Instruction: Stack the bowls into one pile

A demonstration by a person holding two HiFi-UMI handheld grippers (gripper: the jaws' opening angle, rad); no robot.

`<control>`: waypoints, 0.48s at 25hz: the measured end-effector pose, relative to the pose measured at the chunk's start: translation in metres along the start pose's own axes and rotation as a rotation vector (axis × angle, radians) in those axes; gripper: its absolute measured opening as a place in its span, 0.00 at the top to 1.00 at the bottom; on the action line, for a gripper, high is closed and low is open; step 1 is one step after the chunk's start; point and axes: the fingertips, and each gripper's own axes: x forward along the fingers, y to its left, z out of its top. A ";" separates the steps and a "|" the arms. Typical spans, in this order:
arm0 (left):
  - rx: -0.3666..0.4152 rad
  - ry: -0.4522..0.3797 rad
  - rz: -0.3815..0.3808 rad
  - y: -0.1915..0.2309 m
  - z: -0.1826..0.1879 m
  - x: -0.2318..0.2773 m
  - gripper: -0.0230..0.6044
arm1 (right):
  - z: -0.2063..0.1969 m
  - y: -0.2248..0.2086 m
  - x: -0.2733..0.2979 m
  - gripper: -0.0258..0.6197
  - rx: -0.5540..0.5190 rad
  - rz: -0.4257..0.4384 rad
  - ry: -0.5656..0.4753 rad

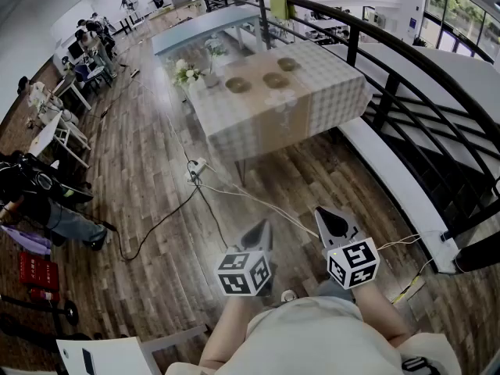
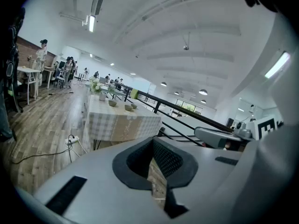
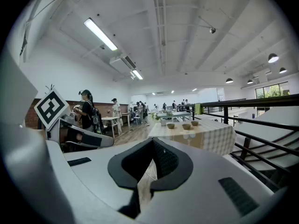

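Observation:
Three brownish bowls stand apart on a table with a checked cloth (image 1: 328,100) far ahead: a left bowl (image 1: 238,85), a middle bowl (image 1: 275,80) and a right bowl (image 1: 288,64). They look small in the left gripper view (image 2: 112,103) and in the right gripper view (image 3: 186,126). My left gripper (image 1: 260,229) and right gripper (image 1: 330,217) are held close to my body over the wooden floor, well short of the table. Each one's jaws are shut with nothing between them, as the left gripper (image 2: 156,164) and right gripper (image 3: 149,164) views show.
A vase of flowers (image 1: 187,73) stands at the table's left corner. A power strip (image 1: 195,166) and cables (image 1: 156,225) lie on the floor between me and the table. A black railing (image 1: 391,84) runs along the right. People and desks (image 1: 62,92) fill the left side.

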 end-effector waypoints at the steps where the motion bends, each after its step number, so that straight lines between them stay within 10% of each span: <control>1: -0.001 -0.001 0.000 0.000 0.000 0.000 0.96 | 0.000 0.001 0.000 0.96 -0.004 0.003 0.002; 12: 0.004 -0.002 -0.005 -0.003 -0.001 -0.004 0.96 | -0.003 0.004 -0.002 0.96 -0.027 0.018 0.021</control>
